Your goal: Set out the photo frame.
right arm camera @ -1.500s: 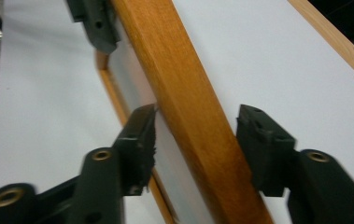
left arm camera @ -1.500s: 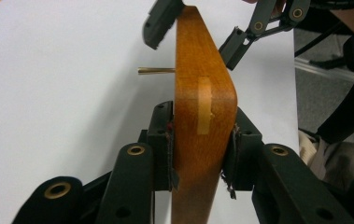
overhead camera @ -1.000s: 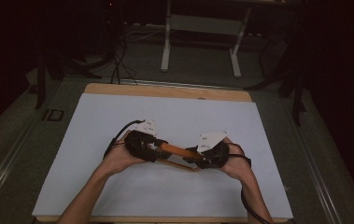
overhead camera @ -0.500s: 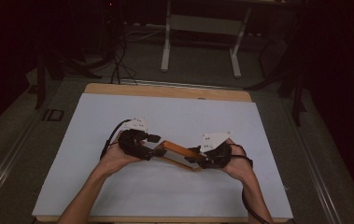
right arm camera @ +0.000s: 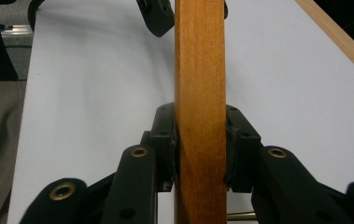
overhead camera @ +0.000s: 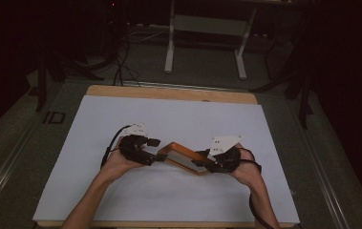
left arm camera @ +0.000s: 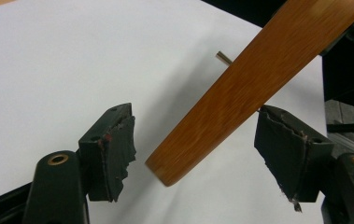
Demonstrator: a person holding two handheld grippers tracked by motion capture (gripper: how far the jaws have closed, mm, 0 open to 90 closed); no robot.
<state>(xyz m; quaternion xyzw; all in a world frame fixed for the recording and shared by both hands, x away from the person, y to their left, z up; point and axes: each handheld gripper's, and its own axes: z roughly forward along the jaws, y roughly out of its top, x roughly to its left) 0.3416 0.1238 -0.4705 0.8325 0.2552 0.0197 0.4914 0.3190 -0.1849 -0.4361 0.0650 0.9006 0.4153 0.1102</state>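
1. So the thing being handled is a flat wooden board [overhead camera: 184,156], orange-brown, with rounded corners. It sits between the two hands, a bit above the white surface [overhead camera: 178,114], with its long axis running from one gripper to the other.

2. The right hand-held gripper [overhead camera: 206,166] has it for real. In the right gripper view the board [right arm camera: 200,112] runs straight out ahead between the jaws, and both pads are squeezed flat against its narrow edges. That end isn't going anywhere.

3. The left hand-held gripper [overhead camera: 154,157] is the interesting one. Its jaws have just been opening and now stand spread wide. In the left gripper view the board's rounded end [left arm camera: 174,165] floats in the gap, with neither of the pads [left arm camera: 121,149] touching it. There's clear daylight on both sides, though the wood passes closer to the far-side jaw.

4. From the left gripper the board doesn't point straight ahead. It angles off, rising away toward the right hand, so it crosses that mouth on a diagonal.

5. There's a thin metal pin [left arm camera: 223,57] sticking out of the board's far edge. I can't tell what it's for.

6. My guess is that everything now depends on the right hand, since it's the only one holding the board. If the left wants back in, it only has to close on the end already sitting in its mouth.
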